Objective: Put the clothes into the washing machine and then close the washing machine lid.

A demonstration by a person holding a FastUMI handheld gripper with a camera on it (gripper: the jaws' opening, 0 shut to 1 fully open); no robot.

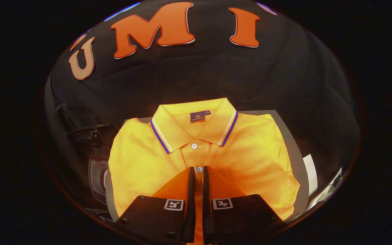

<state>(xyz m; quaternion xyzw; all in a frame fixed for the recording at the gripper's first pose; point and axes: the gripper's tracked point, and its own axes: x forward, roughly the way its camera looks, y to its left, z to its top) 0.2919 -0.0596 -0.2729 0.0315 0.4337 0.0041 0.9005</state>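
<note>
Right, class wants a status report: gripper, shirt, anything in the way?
Gripper fingers nearly closed, narrow gap, over the placket. Folded yellow polo shirt flat on grey surface, not gripped. Nothing blocking it.

The tongs (pixel 198 170) cover the polo shirt's (pixel 141 163) lower placket.

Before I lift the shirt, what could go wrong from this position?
1. The tool has its fingers nearly closed over the placket of the folded shirt, pinching a thin strip at most. It may catch one layer, so the shirt could unfold and drag.
2. A button sits at the fingertips; the grip could slip off it.
3. The shirt lies on a grey board; trailing cloth could snag its edge.
</note>
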